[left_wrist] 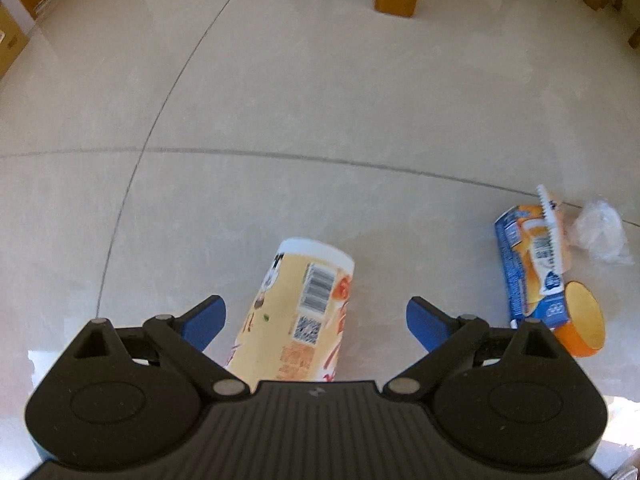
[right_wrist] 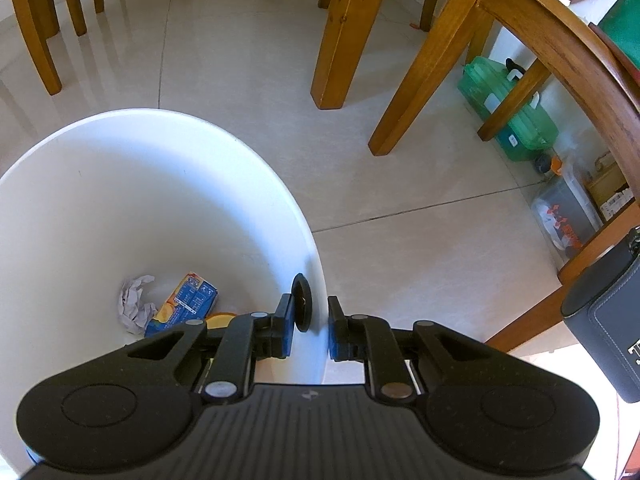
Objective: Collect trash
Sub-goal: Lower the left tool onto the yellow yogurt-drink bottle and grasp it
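Chip can [left_wrist: 298, 312] between open jaws — blue carton [left_wrist: 528, 268] beside.

Barcode and QR code printed on cream snack canister [left_wrist: 298, 312]; lettering there blurred, unreadable. Barcode on blue wrapper [left_wrist: 528, 264]. Text on blue carton [right_wrist: 188, 304] illegible.

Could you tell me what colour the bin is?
The bin is white, seen best in the right wrist view.

Pale glossy tiled floor [left_wrist: 320, 100], wooden chair legs [right_wrist: 344, 40], daylight
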The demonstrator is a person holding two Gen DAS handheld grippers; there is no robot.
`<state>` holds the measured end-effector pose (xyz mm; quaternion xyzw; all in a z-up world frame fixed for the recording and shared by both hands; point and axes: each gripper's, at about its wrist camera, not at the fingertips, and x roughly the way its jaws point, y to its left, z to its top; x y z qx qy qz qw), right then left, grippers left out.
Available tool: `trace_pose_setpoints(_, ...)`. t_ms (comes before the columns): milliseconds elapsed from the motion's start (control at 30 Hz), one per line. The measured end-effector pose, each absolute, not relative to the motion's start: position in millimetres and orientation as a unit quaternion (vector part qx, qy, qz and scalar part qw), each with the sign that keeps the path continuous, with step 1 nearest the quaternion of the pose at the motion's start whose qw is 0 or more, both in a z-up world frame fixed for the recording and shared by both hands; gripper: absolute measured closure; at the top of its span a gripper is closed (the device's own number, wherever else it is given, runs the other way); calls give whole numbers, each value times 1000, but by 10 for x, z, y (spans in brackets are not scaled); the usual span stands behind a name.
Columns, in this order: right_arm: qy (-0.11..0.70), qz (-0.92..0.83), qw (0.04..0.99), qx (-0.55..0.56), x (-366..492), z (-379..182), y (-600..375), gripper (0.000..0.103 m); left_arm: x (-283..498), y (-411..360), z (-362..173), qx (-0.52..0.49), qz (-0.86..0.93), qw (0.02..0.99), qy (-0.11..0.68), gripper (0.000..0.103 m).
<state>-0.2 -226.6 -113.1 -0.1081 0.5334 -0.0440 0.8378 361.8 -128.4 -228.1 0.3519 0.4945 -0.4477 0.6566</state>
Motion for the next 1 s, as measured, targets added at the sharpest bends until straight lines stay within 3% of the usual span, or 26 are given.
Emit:
trace_pose_setpoints(633,532,-46,838,-110,-7,-1124,-2261,83,3494,-1268,-2604,383,-472,597,523,7)
trace_pose_setpoints(1000,533,-46,838,-107,-5,-1115,-2265,83,3266,-1393,-2748,396,-481,587,518,32)
